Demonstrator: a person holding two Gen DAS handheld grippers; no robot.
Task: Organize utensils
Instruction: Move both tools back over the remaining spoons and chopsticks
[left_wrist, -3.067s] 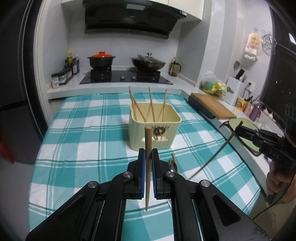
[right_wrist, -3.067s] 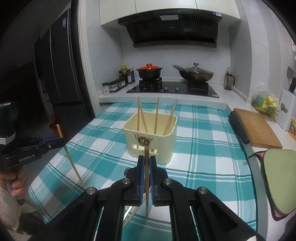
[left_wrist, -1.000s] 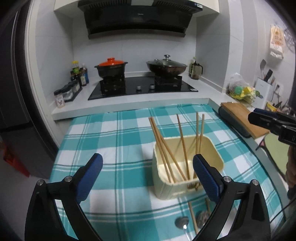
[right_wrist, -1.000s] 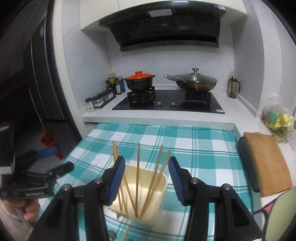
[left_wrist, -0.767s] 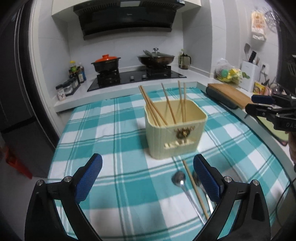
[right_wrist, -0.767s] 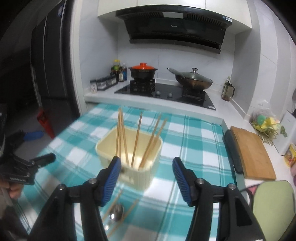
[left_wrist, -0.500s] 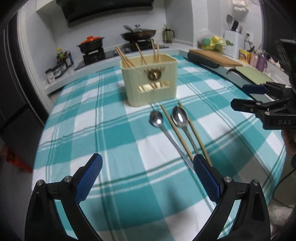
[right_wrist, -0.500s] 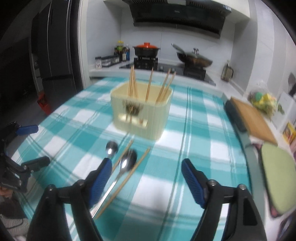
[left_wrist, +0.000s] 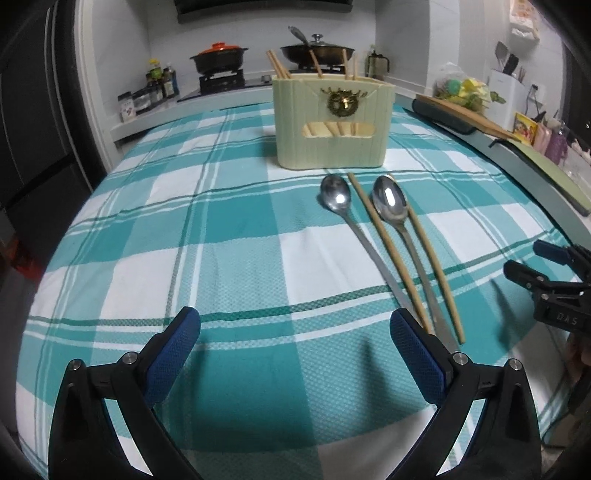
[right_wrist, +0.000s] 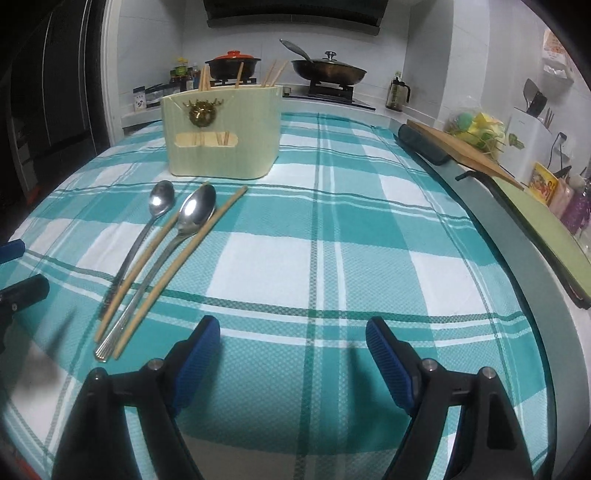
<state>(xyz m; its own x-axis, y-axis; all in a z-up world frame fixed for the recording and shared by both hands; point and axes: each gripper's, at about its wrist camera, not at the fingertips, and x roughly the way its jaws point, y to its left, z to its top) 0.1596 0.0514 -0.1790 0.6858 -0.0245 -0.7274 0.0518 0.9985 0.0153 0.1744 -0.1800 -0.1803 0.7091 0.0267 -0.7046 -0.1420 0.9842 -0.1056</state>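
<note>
Both my left gripper (left_wrist: 295, 354) and right gripper (right_wrist: 293, 354) hang spread and empty over the cloth — the spoons (left_wrist: 389, 201) and chopsticks (left_wrist: 384, 243) lie interleaved before the holder (left_wrist: 332, 125), so a careless pinch risks dragging a neighbour along.

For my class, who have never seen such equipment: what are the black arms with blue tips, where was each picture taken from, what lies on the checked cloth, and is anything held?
No robot here: a person holds hand tongs, each with a camera looking along its fingers. One picture looks past the left tongs, the other past the right tongs. Both stand open and hold nothing. On the checked cloth stands a cream holder with chopsticks in it. In front of it lie a small spoon, a large spoon and two loose chopsticks, side by side.
</note>
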